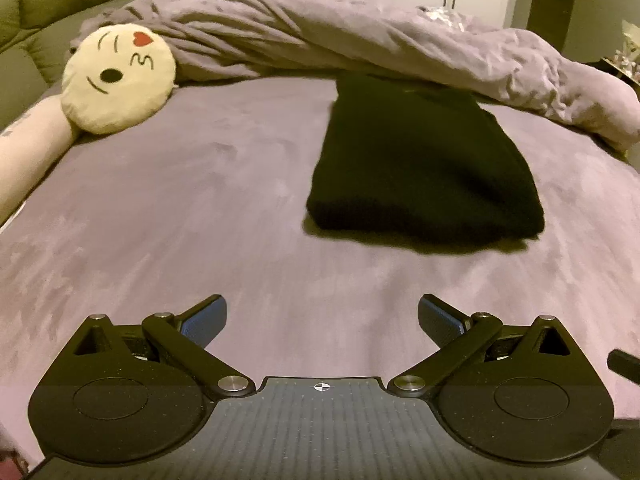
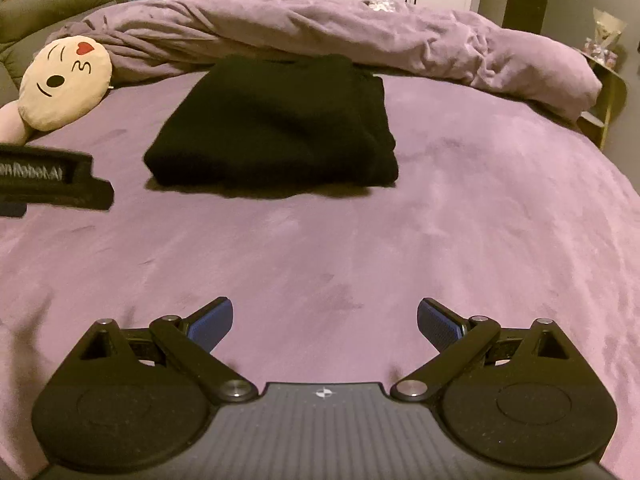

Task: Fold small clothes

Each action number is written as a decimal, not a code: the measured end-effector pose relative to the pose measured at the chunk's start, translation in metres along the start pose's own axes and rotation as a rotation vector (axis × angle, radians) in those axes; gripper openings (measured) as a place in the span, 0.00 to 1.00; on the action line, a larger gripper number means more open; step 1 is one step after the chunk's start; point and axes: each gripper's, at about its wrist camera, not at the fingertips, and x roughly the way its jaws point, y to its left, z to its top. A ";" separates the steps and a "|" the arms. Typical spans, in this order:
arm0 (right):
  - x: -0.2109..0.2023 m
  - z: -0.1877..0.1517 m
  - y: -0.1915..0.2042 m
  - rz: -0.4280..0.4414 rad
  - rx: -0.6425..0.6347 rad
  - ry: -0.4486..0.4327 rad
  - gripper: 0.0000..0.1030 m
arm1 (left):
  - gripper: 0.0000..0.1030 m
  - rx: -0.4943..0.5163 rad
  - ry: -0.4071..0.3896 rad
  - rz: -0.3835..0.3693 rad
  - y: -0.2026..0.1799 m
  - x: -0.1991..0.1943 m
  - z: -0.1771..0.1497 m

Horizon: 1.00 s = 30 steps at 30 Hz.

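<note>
Left wrist view: the left gripper (image 1: 322, 316) is wide apart and empty. The black folded garment (image 1: 424, 168) lies on the purple bed (image 1: 180, 208).

Right wrist view: the right gripper (image 2: 324, 318) is wide apart, holding nothing. The garment looks soft and floppy; pinch an edge or corner.

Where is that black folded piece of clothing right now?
The black folded garment lies flat on the purple bed, just in front of the bunched-up duvet, with the round face pillow off to its left.
</note>
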 end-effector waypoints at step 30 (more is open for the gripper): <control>-0.022 0.035 0.010 0.038 0.045 0.077 0.96 | 1.00 -0.026 0.131 -0.021 0.013 -0.014 0.002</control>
